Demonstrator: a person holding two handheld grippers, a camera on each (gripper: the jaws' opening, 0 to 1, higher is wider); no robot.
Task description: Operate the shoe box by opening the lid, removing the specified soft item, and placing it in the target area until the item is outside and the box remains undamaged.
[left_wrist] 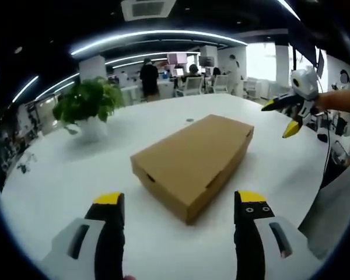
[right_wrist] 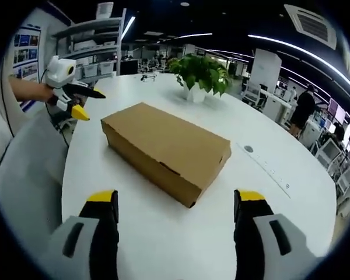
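A brown cardboard shoe box lies on the white table with its lid down, so its contents are hidden. My left gripper is open, its yellow-tipped jaws spread wide just short of the box's near corner, touching nothing. My right gripper is open too, facing the box from another side with its jaws apart and nothing between them. In the left gripper view the right gripper hangs above the table's right edge. In the right gripper view the left gripper hovers at the left, held by a hand.
A green plant in a white pot stands on the table beyond the box. A small round inset sits in the tabletop. People and desks fill the office behind. Shelving stands at the far left.
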